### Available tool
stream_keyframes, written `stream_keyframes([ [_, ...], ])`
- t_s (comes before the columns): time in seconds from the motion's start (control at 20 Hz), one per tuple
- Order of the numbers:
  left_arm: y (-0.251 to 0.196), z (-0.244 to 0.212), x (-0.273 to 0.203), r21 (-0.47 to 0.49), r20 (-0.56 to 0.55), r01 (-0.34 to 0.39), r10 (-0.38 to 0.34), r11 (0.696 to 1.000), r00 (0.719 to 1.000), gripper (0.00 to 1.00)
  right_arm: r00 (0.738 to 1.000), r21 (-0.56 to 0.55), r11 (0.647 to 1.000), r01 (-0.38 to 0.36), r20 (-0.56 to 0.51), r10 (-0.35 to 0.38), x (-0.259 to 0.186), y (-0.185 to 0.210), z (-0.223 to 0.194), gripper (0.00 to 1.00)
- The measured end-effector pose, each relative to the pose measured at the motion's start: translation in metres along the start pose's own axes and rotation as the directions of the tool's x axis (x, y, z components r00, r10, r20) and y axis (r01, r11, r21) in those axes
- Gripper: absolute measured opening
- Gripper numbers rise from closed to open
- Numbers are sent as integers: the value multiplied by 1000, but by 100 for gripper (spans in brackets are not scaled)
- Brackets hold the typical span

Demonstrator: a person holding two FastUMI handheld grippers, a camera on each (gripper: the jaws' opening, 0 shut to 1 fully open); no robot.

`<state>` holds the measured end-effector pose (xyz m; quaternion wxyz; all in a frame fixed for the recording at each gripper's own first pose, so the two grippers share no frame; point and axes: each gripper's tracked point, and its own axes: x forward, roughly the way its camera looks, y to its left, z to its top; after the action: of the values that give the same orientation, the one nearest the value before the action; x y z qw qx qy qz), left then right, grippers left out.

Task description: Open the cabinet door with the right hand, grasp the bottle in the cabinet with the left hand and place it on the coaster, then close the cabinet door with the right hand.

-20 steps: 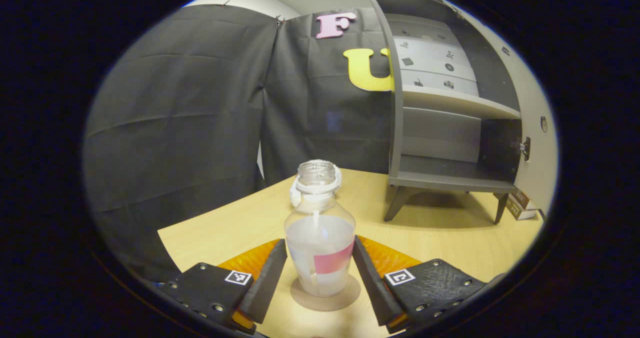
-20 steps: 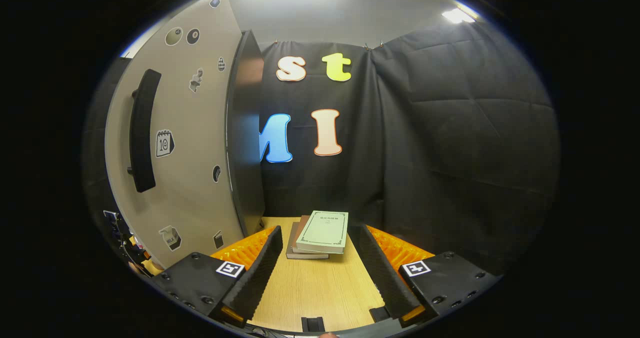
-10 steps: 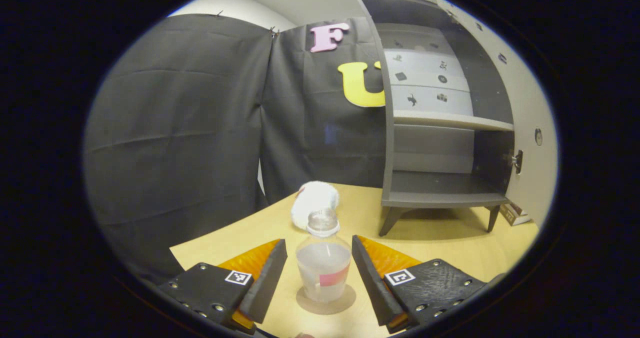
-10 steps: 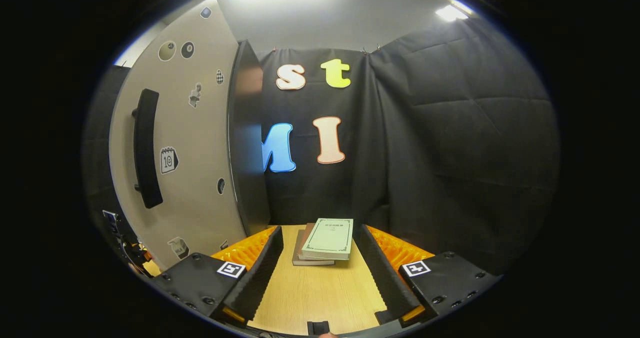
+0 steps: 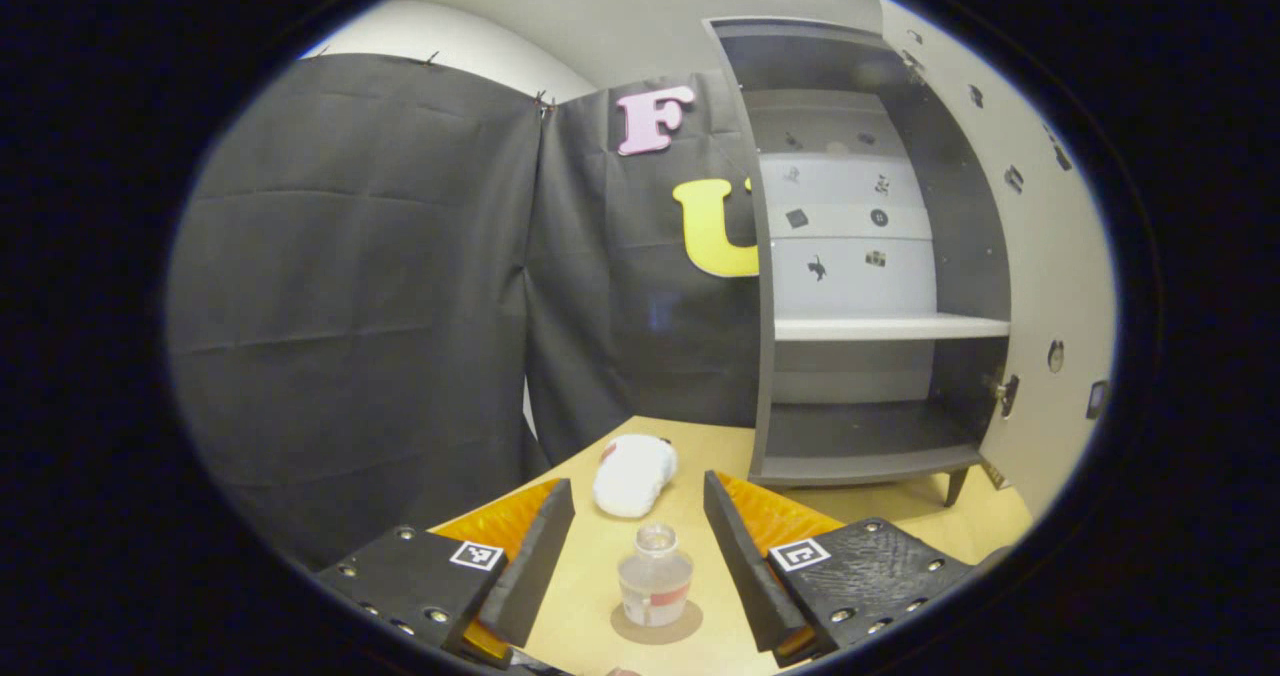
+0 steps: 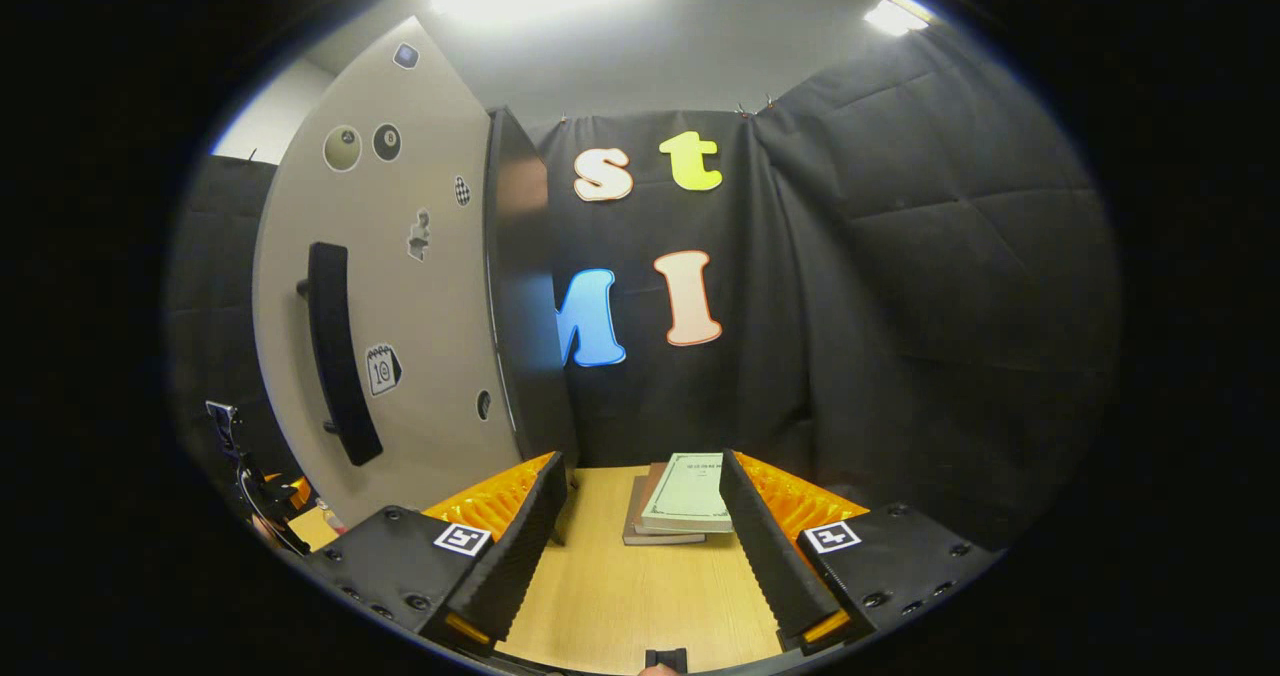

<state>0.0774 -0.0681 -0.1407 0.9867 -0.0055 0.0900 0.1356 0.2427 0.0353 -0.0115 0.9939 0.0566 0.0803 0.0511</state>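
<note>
Bottle (image 5: 655,587) upright on coaster (image 5: 655,624), left gripper (image 5: 637,546) spread — cabinet (image 5: 860,256) open

Place: staged recording booth
Evidence: black cloth wall (image 5: 350,286) behind wooden table (image 6: 620,596); small cabinet (image 5: 860,356) on it

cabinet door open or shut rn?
Open. The left gripper view looks straight into the cabinet at its bare shelves, with the door swung out to the side. The right gripper view shows the door's handle side.
</note>
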Motion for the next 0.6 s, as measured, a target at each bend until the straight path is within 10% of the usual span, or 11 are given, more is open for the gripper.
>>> stream_keyframes([
  [0.6,-6,149,-76,35,135,160,-163,986,977,80,988,-6,989,-151,44,151,22,78,42,98],
])
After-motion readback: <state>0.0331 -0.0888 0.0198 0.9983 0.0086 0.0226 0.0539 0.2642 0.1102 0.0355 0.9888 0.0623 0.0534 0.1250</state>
